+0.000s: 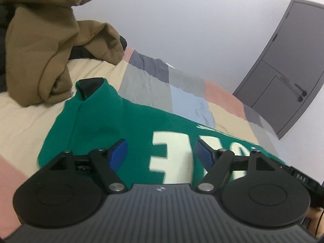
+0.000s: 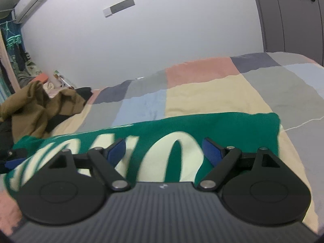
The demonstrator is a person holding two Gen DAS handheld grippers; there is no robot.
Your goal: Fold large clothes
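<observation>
A green sweatshirt with large cream letters lies flat on the bed, its dark-lined collar toward the far left. It also shows in the right wrist view, spread across the front. My left gripper is open and empty, just above the sweatshirt's lettering. My right gripper is open and empty, above the letters near the sweatshirt's right end. The left gripper's blue pad shows at the left edge of the right wrist view.
A patchwork bedcover in beige, pink, grey and blue covers the bed. A crumpled brown garment is piled at the far left, also in the right wrist view. A white wall and a grey door stand behind.
</observation>
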